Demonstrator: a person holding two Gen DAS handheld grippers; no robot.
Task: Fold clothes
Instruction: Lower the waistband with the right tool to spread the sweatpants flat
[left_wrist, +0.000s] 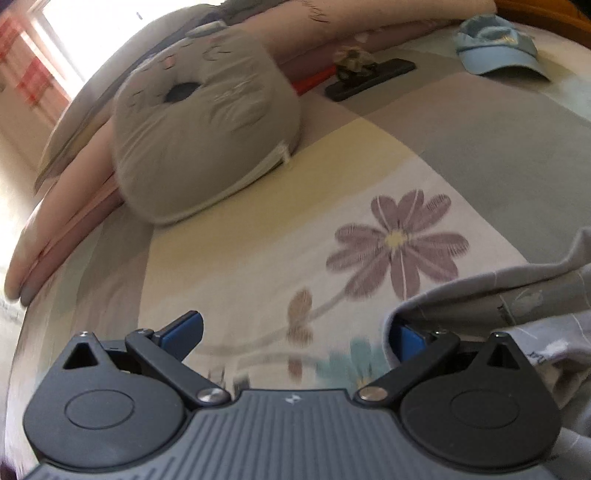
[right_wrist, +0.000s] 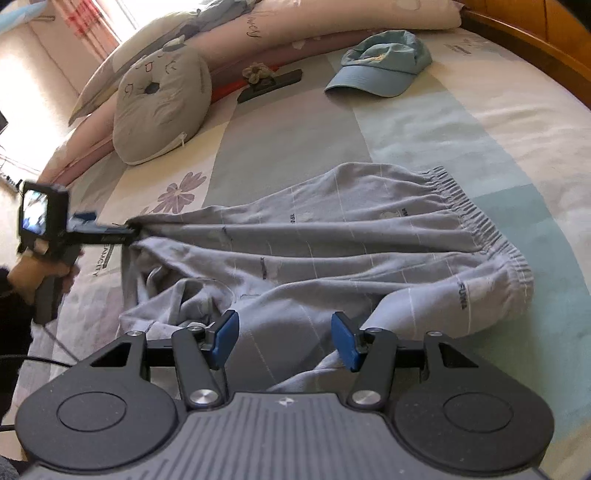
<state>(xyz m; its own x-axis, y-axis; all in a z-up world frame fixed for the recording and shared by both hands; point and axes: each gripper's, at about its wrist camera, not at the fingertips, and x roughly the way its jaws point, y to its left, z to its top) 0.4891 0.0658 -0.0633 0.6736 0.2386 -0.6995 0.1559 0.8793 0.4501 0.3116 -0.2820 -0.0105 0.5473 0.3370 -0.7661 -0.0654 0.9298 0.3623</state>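
Left wrist view: the left tongs (left_wrist: 295, 334) stand wide apart, nothing between them; the edge of the grey trousers (left_wrist: 517, 306) drapes over the right-hand pad, so that pad is half hidden. Ahead of the tongs lies the flowered bed sheet (left_wrist: 258, 258), further on a grey cushion (left_wrist: 199, 125), and far ahead to the right a blue cap (left_wrist: 498, 48) and a dark flat object (left_wrist: 369, 79).

Right wrist view: the right tongs (right_wrist: 284, 341) are parted too, hovering over rumpled cloth. The trousers (right_wrist: 332, 236) stretch ahead, elastic waistband (right_wrist: 476, 221) to the right, leg end by the left tongs (right_wrist: 125, 232). To fold well, I judge each pair should close on an edge, pull flat, then lay over. The bunched cloth just ahead left of the right tongs stands in the way; cushion and cap lie well clear
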